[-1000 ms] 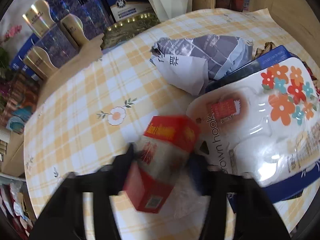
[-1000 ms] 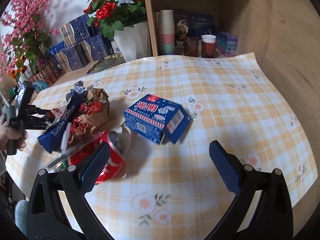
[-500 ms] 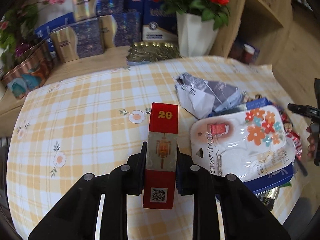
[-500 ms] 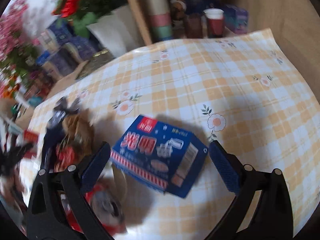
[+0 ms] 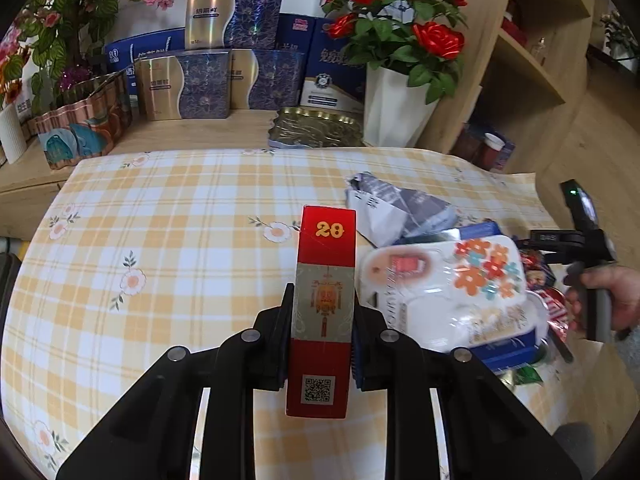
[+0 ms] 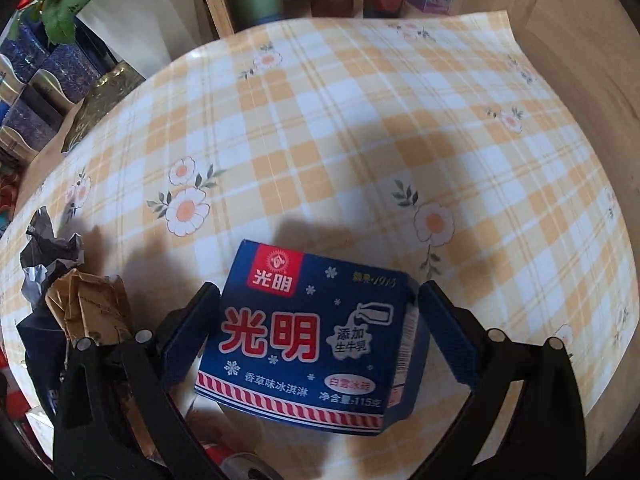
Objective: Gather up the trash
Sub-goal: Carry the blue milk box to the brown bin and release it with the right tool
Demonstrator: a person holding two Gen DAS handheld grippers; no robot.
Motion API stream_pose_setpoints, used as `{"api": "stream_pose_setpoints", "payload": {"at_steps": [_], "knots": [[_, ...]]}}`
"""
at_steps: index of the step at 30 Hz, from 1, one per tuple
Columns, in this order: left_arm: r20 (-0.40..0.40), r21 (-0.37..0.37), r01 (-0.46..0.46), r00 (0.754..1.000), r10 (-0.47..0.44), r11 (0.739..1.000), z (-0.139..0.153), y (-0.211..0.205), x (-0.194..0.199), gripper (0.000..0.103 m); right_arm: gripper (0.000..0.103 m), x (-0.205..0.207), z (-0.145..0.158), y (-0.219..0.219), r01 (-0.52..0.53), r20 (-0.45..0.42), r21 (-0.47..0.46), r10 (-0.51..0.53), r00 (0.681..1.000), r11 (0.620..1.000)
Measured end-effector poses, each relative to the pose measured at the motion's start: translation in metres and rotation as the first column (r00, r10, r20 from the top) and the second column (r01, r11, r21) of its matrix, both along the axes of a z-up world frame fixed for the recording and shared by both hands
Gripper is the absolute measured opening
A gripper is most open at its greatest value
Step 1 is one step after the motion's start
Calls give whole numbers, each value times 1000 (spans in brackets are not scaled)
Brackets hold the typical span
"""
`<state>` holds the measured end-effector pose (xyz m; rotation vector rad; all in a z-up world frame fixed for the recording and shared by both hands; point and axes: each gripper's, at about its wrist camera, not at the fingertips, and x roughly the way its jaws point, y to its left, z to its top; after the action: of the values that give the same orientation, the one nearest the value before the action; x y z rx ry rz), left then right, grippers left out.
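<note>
The left gripper (image 5: 322, 332) clamps the red box (image 5: 323, 312), while the right gripper (image 6: 316, 328) straddles the blue carton (image 6: 312, 344), open; closing likely follows.

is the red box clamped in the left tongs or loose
Clamped: the tall red cardboard box marked 28 sits between the left tongs, both pads pressing its sides, raised off the yellow checked tablecloth.

The left gripper (image 5: 322, 328) angles downward above the table, its black jaws clamped from both sides on a tall red box (image 5: 324, 312) lifted clear of the cloth. The right gripper (image 6: 316, 332), gripped by a bare hand (image 5: 612, 292), points steeply down with its blue-padded jaws spread wide astride a blue carton (image 6: 316, 328), the pads just beside its sides without pressing.
</note>
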<state>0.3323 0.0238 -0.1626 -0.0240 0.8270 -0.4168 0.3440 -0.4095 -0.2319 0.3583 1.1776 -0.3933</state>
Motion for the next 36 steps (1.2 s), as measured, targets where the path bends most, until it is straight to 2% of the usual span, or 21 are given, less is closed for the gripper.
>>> {"api": "stream_pose_setpoints", "payload": {"at_steps": [3,10,17,24,30,36], "knots": [[-6,-21,12,1000,-12,1000,2,-1,-10,23,88,-6,4,-1,-6,33,18,5,999,1000],[13,-46,32,999,-32,998,18,-1,-37,23,87,-36,36,-7,-30,168,51,21,986,998],[5,-119,35,999,-35,992,34,2,-73,23,87,-100,85,5,-85,341,57,61,938,995],[12,-149,61,998,-59,987,48,-1,-129,23,87,-170,114,33,-165,444,53,125,887,985],[14,-163,87,996,-86,983,51,-1,-181,23,87,-232,122,60,-224,502,74,158,850,972],[-3,-213,129,991,-133,969,33,3,-242,23,87,-288,106,84,-262,512,106,173,841,959]]}}
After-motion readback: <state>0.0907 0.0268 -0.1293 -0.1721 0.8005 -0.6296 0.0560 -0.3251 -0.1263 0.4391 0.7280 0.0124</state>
